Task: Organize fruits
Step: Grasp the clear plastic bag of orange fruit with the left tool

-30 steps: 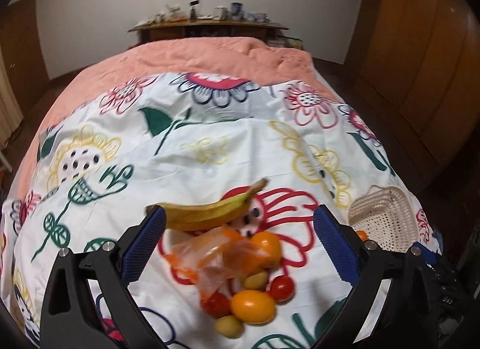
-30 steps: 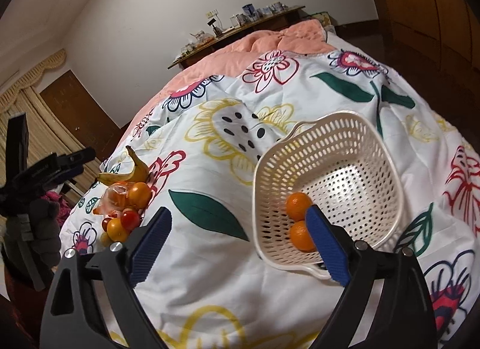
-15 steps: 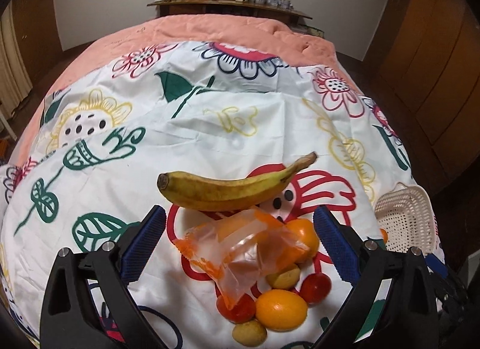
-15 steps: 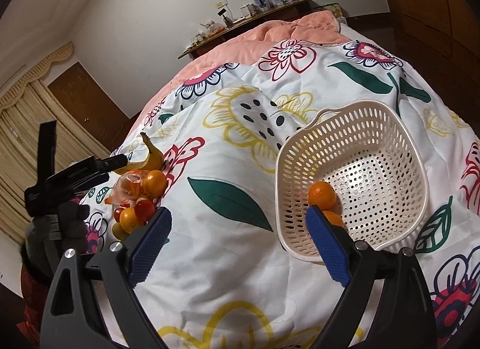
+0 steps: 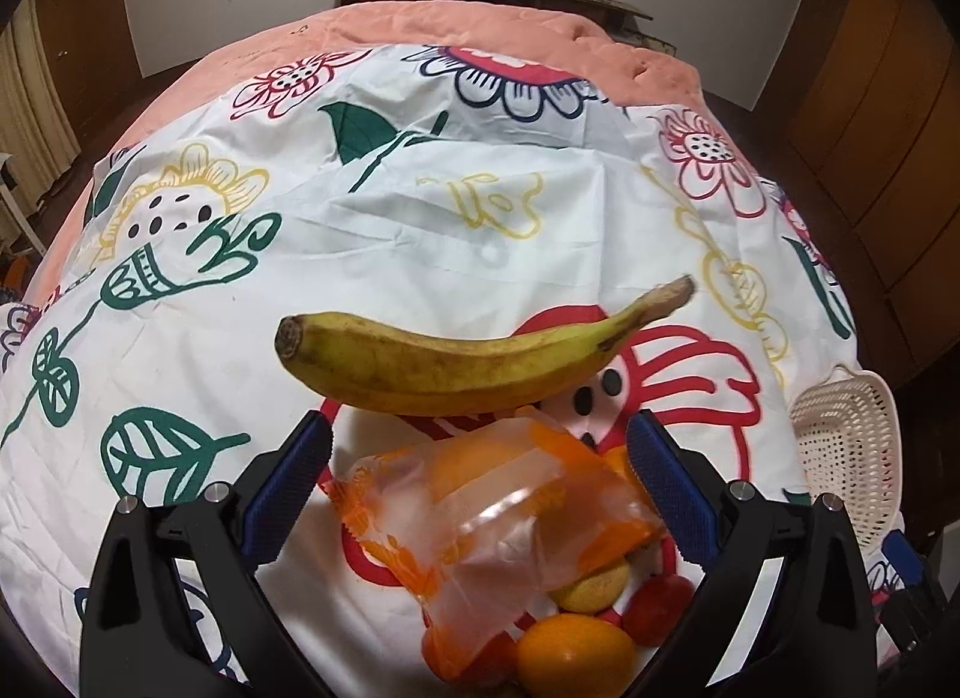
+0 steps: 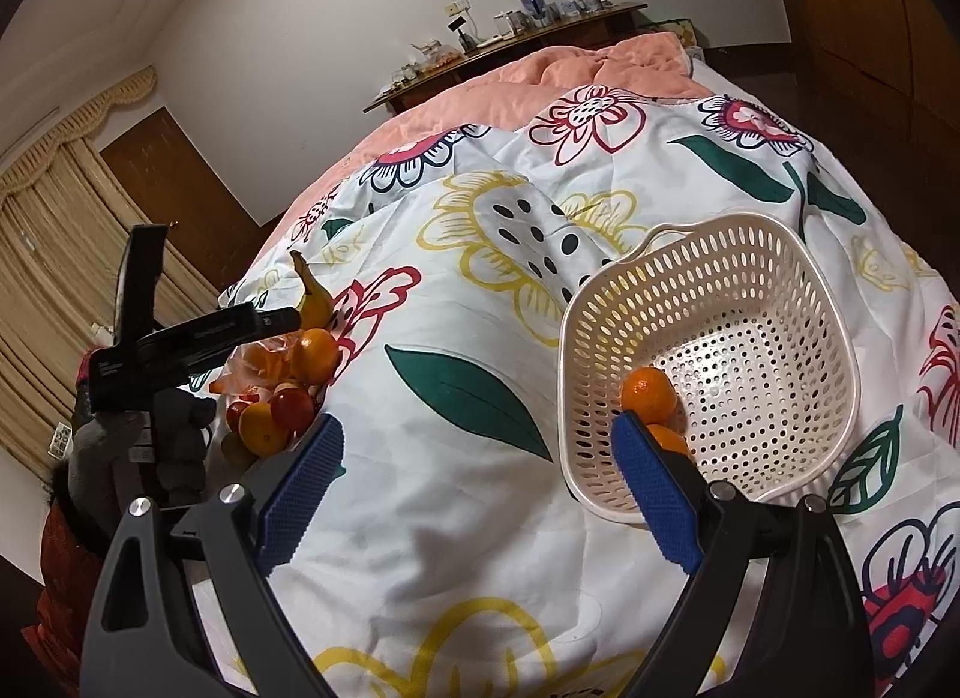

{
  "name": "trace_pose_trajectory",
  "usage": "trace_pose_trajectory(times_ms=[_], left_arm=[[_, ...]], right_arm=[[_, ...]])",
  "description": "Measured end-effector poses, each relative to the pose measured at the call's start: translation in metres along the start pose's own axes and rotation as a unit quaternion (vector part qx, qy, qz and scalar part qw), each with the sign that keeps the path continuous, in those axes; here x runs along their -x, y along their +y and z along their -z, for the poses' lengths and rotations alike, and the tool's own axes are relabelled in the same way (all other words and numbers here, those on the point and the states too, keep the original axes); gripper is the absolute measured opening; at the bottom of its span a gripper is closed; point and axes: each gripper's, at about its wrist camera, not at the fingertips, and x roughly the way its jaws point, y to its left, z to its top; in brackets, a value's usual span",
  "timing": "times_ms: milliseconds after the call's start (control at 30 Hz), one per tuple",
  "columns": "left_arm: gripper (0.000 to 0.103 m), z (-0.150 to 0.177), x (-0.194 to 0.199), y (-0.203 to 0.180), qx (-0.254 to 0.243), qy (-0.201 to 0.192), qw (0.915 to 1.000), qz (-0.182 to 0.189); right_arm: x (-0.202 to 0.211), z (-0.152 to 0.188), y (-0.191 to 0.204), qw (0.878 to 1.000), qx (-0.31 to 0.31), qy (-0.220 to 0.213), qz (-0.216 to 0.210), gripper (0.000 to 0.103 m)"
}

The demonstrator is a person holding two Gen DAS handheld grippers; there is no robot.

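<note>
Inside, the white basket (image 6: 798, 254) holds two oranges (image 6: 648, 395).

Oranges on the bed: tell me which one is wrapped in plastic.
The orange just below the banana, between the left gripper's open fingers, is inside a clear-and-orange wrapper; the others are bare.

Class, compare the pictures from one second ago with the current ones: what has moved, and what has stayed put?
The left gripper has advanced, open, over the fruit pile toward the banana, its fingers now flanking the orange plastic bag. Nothing was grasped. The right gripper shifted only slightly, open and empty. The white basket keeps its two tangerines.
</note>
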Motion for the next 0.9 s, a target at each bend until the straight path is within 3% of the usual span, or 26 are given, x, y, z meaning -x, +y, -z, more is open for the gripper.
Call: trace_pose_trajectory(times_ms=[133,267,433,600,733,800,900], left_arm=[[0.1,0.001,-0.005,0.006,0.009,0.004,0.9999,0.011],[0.087,0.002,-0.001,0.003,-0.003,-0.001,0.9998,0.02],[0.08,0.003,0.005,0.003,-0.013,-0.009,0.9997,0.02],[0.057,0.003,0.018,0.007,-0.009,-0.017,0.9985,0.051],[0.059,0.004,0.023,0.01,-0.002,-0.021,0.9987,0.047],[0.073,0.005,0.02,0.013,0.01,-0.011,0.9986,0.051],[0.082,0.007,0.015,0.014,0.015,-0.001,0.9985,0.052]], right_arm=[[-0.001,0.001,0.002,1.0,0.004,0.002,0.0,0.09],[-0.003,0.002,0.005,1.0,0.008,0.004,0.0,0.09],[-0.002,0.002,0.009,1.0,0.014,0.005,-0.001,0.09],[-0.003,0.001,0.015,1.0,0.021,0.007,-0.002,0.09],[-0.005,0.001,0.021,1.0,0.027,0.01,-0.003,0.09],[-0.007,0.001,0.024,0.999,0.03,0.011,-0.005,0.09],[-0.008,0.002,0.027,0.999,0.033,0.013,-0.006,0.09]])
